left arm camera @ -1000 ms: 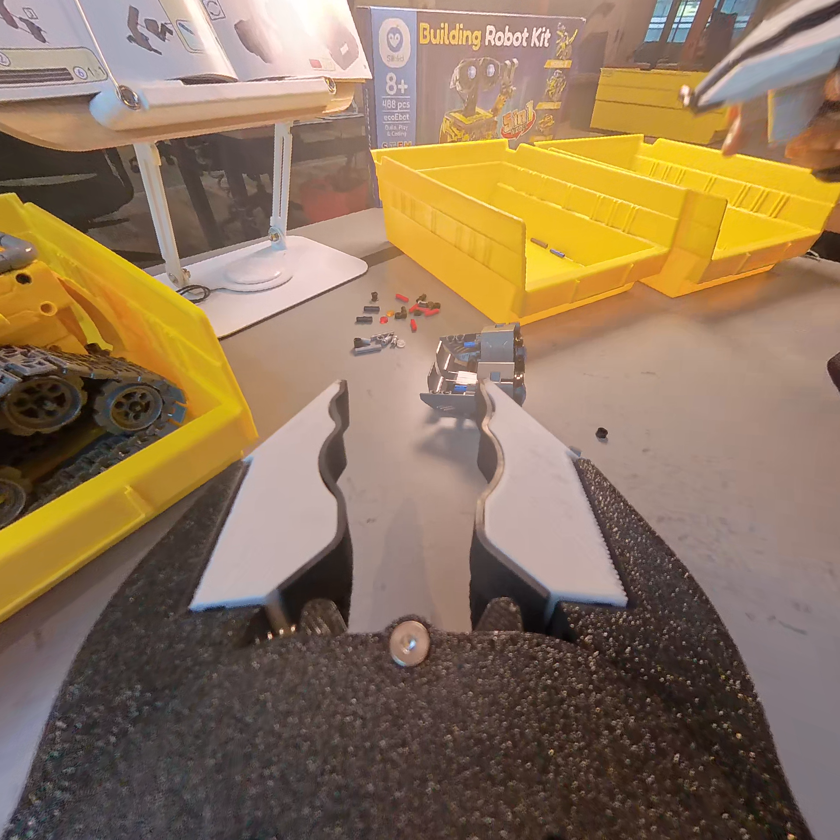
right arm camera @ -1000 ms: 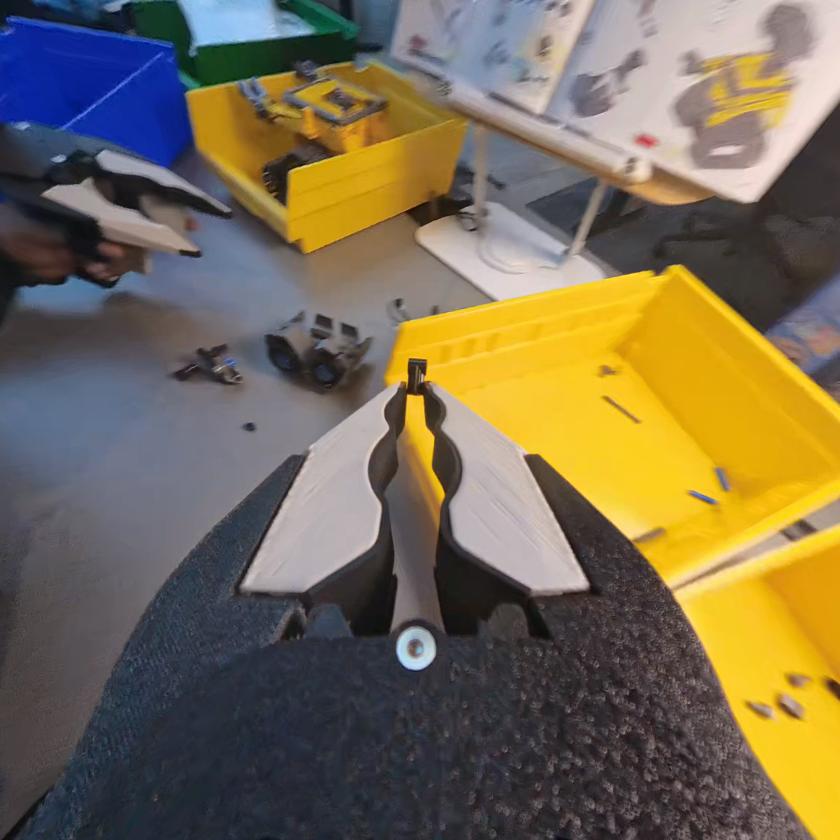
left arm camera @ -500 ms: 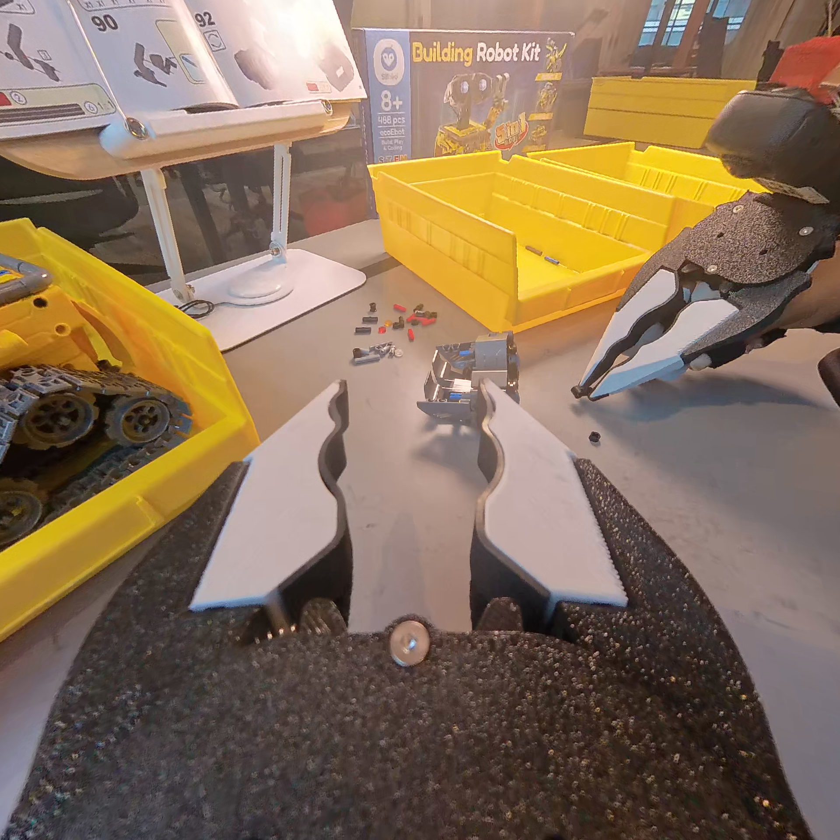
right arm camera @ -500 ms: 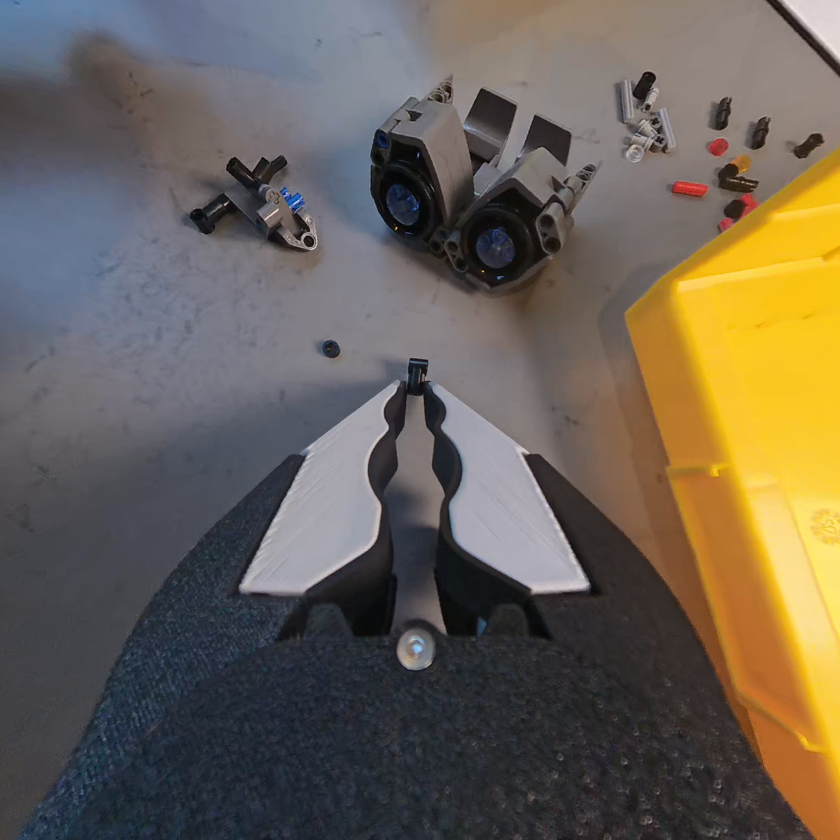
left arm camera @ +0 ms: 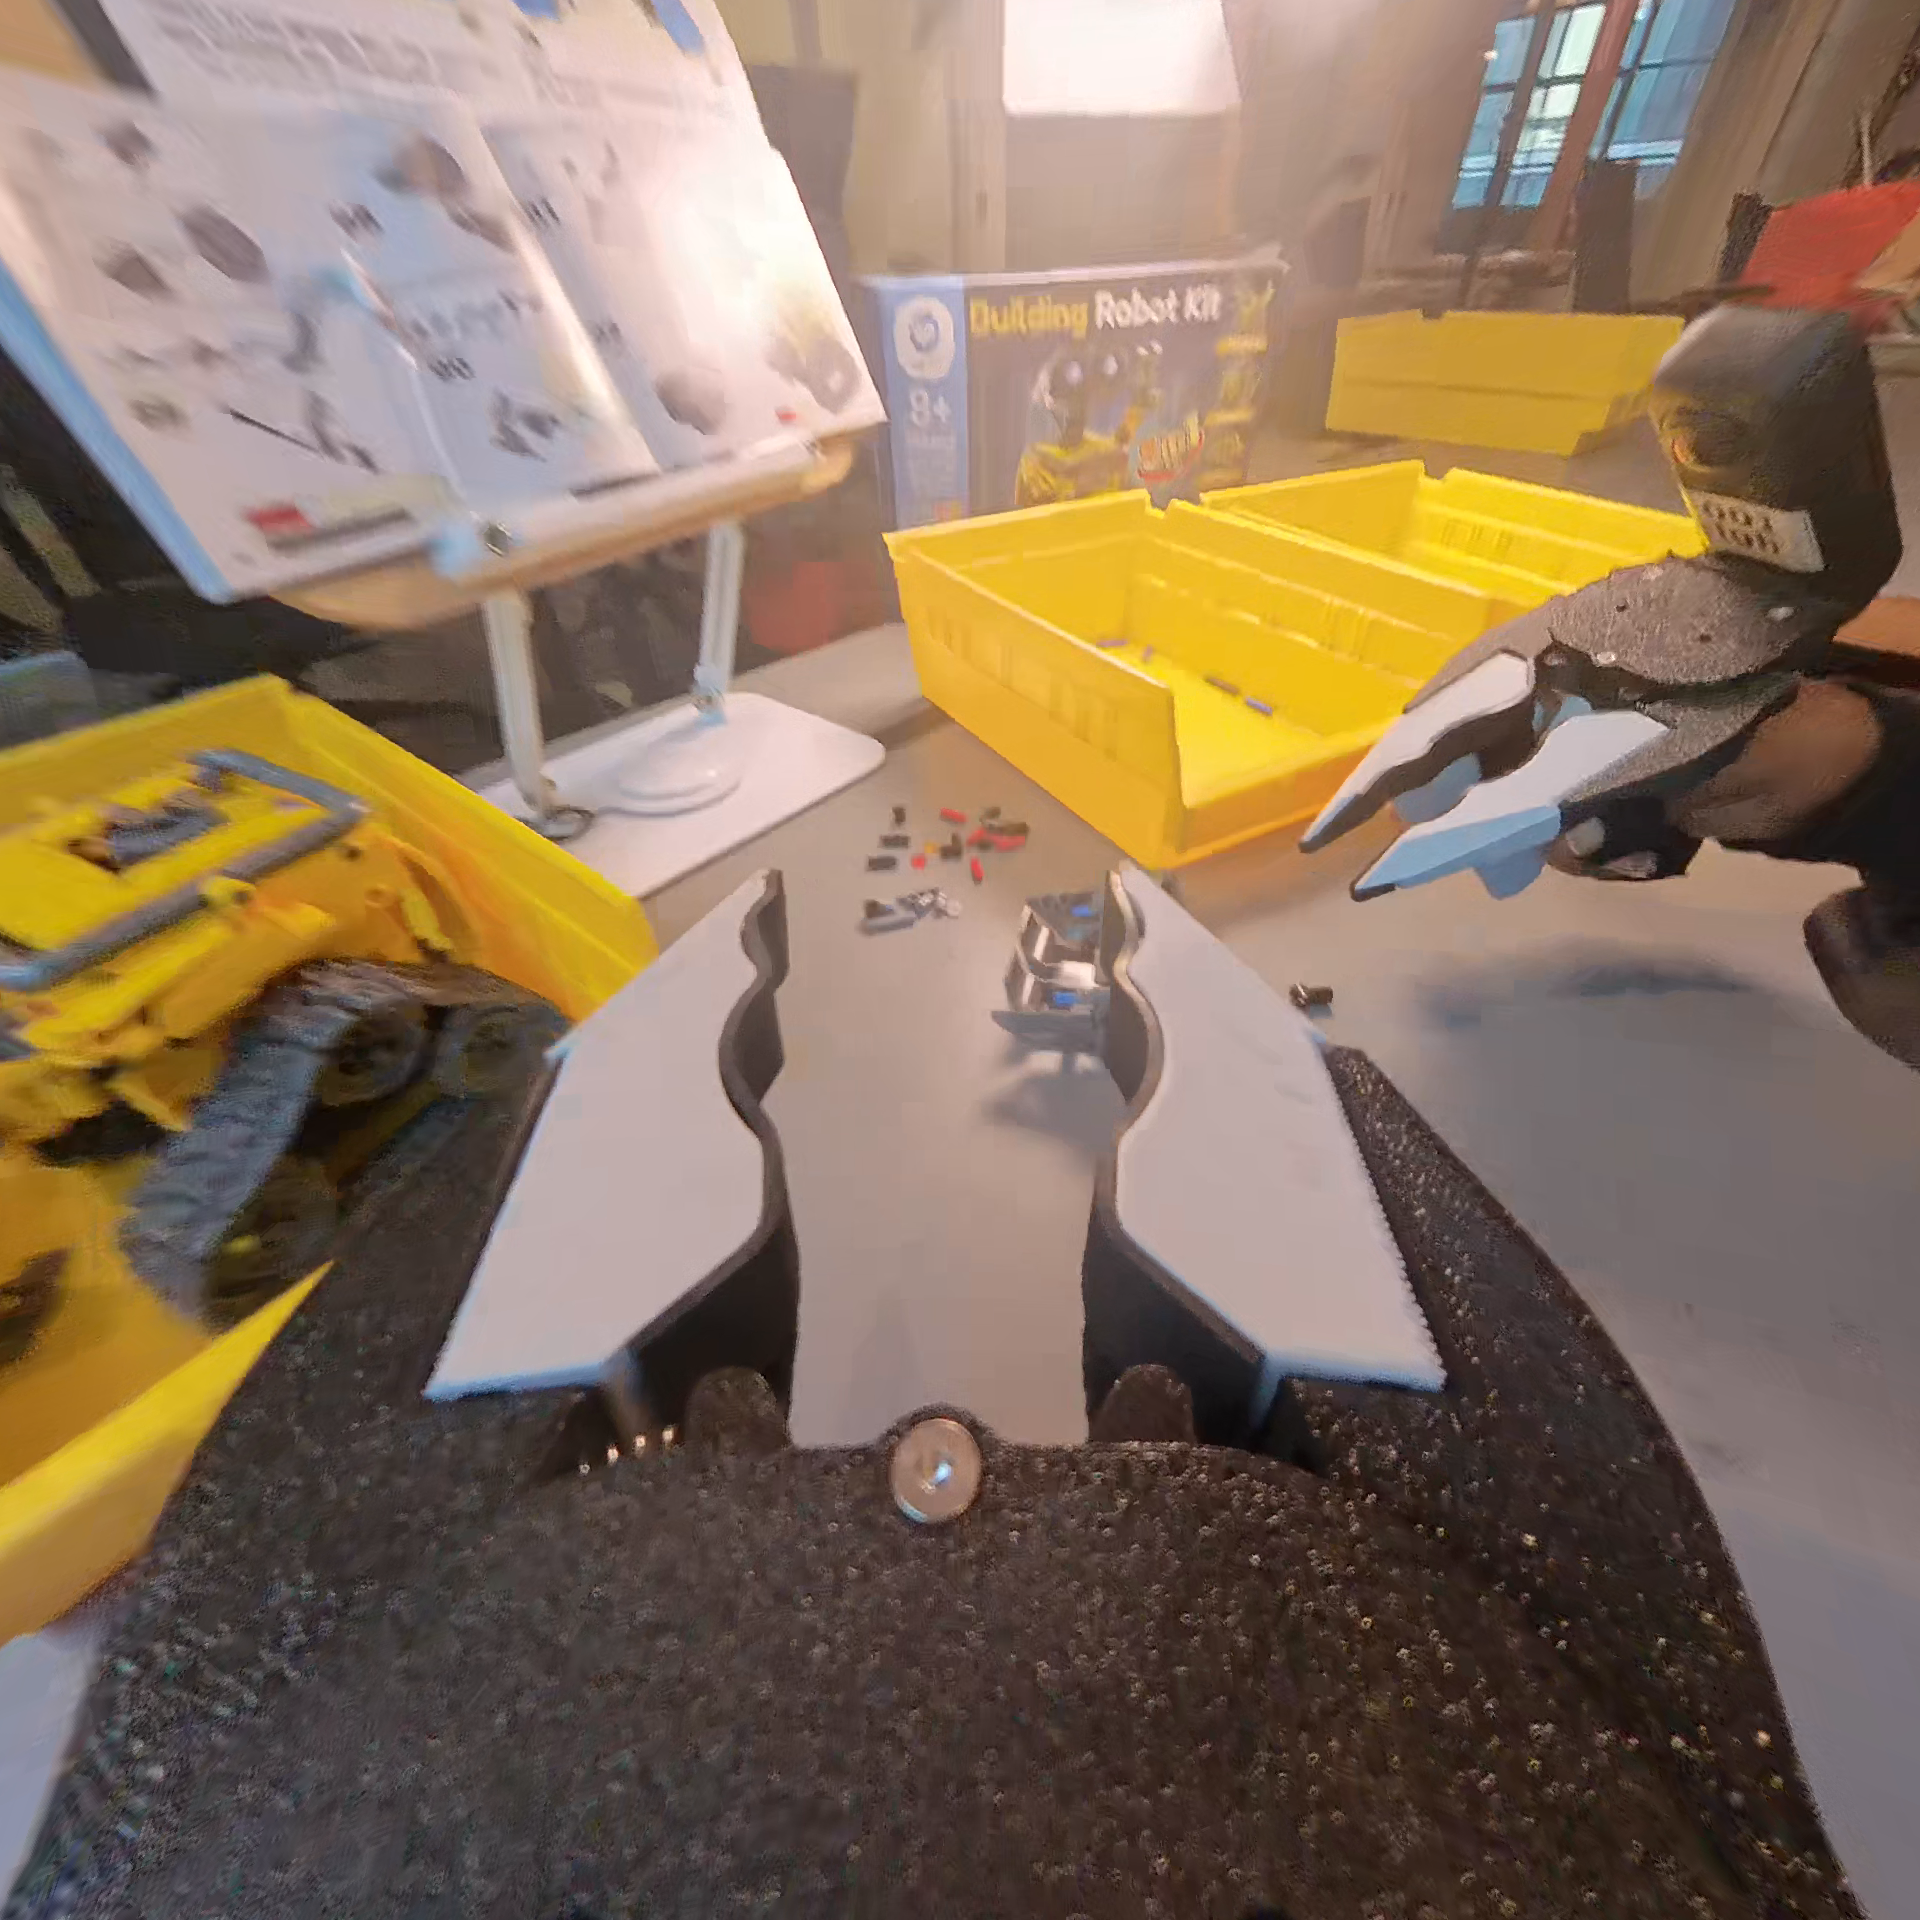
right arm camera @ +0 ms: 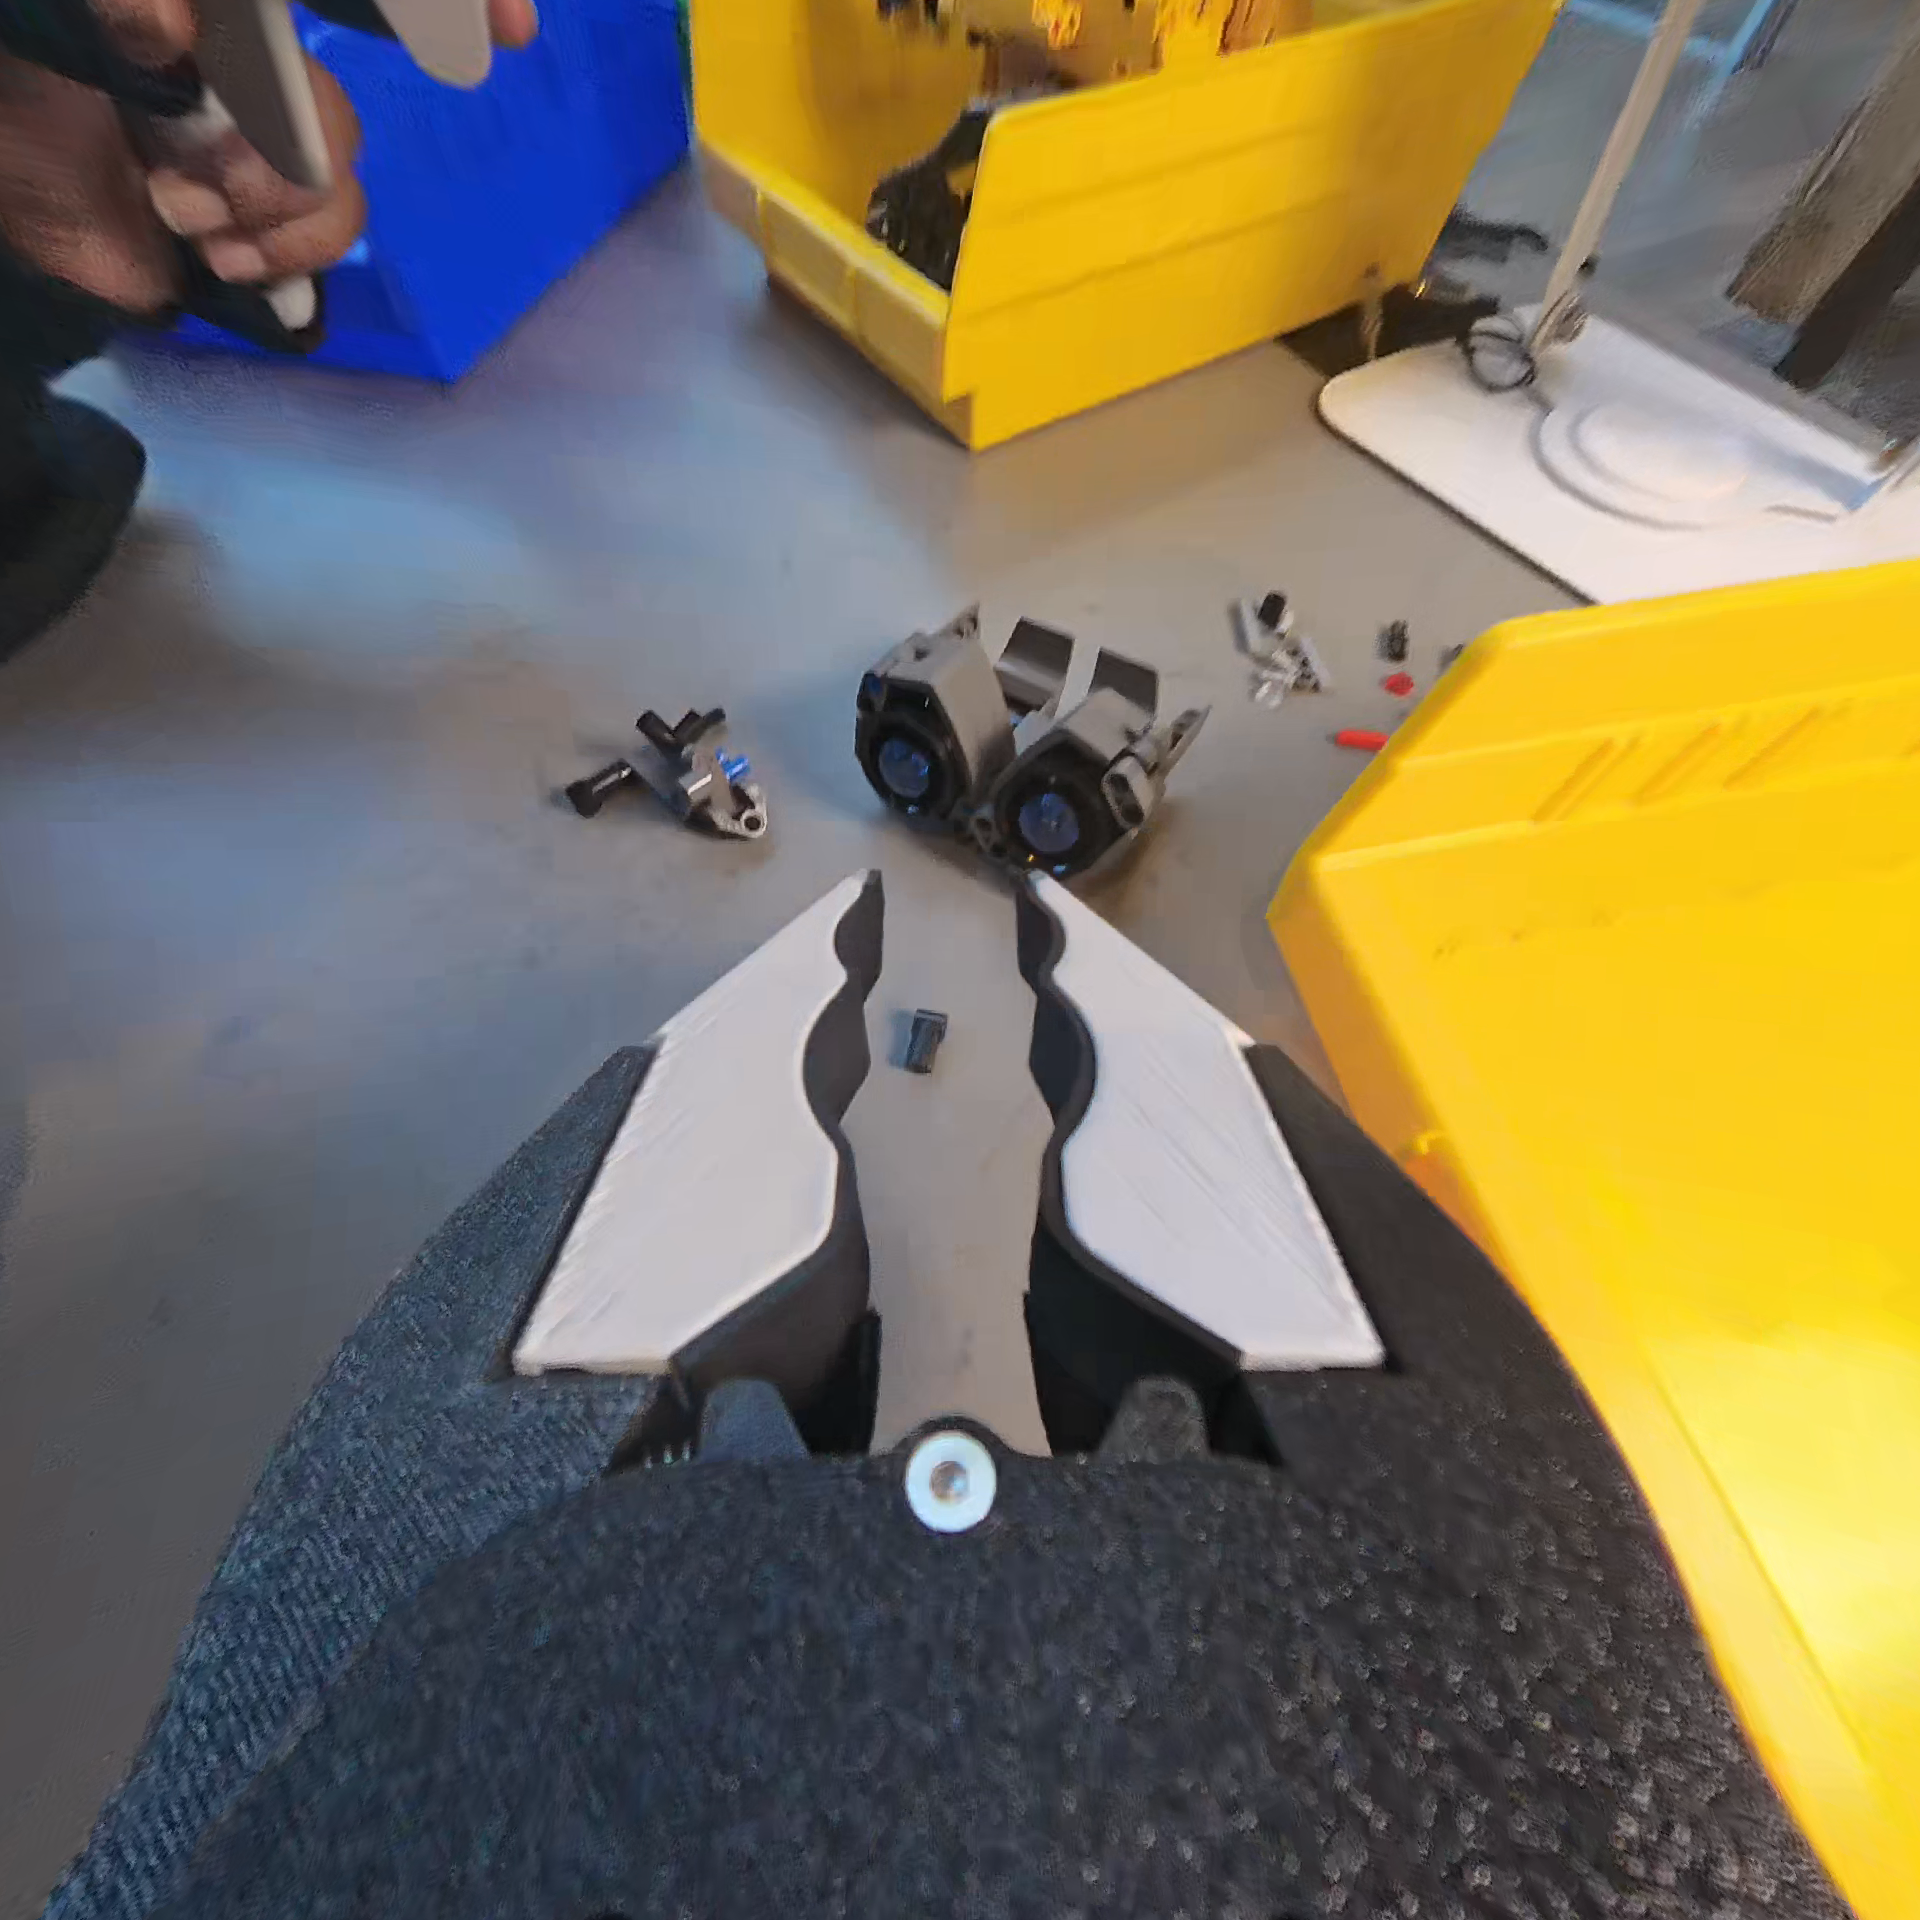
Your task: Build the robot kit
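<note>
We see the right gripper [right arm camera: 951, 883] with fingers apart and empty; a small black peg [right arm camera: 918, 1037] lies on the grey table [right arm camera: 416, 935] between them, touching neither. Just beyond the fingertips sits the grey two-lens assembly [right arm camera: 1013, 764], our landmark. Left of it lies a small dark bracket piece [right arm camera: 681, 777]; right of it, scattered small parts [right arm camera: 1288, 655] and a yellow bin [right arm camera: 1610, 935]. The left gripper [left arm camera: 945, 899], fingers also apart and empty, hovers near the assembly [left arm camera: 1055, 966].
</note>
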`<control>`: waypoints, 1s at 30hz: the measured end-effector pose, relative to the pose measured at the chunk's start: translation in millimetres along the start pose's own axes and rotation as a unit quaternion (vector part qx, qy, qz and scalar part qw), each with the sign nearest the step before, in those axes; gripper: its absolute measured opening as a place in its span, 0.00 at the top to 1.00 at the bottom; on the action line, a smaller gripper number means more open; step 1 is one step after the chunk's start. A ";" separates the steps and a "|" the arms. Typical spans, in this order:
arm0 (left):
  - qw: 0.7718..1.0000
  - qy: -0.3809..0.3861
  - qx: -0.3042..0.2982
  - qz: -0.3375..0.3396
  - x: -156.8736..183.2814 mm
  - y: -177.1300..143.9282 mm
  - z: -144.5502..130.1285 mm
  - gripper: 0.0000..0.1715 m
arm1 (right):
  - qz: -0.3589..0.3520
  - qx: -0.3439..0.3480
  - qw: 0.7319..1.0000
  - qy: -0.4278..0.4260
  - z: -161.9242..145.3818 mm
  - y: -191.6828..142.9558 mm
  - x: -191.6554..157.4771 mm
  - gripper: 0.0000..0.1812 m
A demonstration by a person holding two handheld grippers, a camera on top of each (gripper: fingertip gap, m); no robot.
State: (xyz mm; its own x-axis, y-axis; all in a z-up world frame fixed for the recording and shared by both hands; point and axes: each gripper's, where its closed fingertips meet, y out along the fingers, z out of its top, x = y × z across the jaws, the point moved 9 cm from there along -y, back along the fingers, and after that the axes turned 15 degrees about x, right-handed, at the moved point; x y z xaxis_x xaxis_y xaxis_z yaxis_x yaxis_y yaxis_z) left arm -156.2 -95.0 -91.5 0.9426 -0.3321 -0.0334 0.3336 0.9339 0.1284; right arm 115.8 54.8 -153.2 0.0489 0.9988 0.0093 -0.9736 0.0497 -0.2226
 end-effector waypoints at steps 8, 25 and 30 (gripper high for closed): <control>0.940 0.108 -0.253 0.200 -112.5 -155.1 74.6 0.71 | -0.021 0.065 0.997 -0.020 13.5 -18.5 1.8 0.87; 0.601 -0.026 -0.797 0.051 -137.3 -240.7 -59.1 0.80 | -0.015 0.047 0.998 -0.029 5.5 -19.5 -3.4 0.87; 0.602 -0.038 -0.797 0.027 -136.5 -239.4 -61.8 0.89 | -0.019 0.048 0.998 -0.018 2.2 -22.7 -0.4 0.87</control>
State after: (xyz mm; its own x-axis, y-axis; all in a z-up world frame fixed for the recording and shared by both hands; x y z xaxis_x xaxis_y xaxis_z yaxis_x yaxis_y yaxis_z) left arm -364.0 -265.2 -178.9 0.9696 -0.2440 -0.0190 -0.0540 -0.1376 -0.9890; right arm 137.4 53.3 -146.0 0.0791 0.9955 0.0518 -0.9883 0.0851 -0.1264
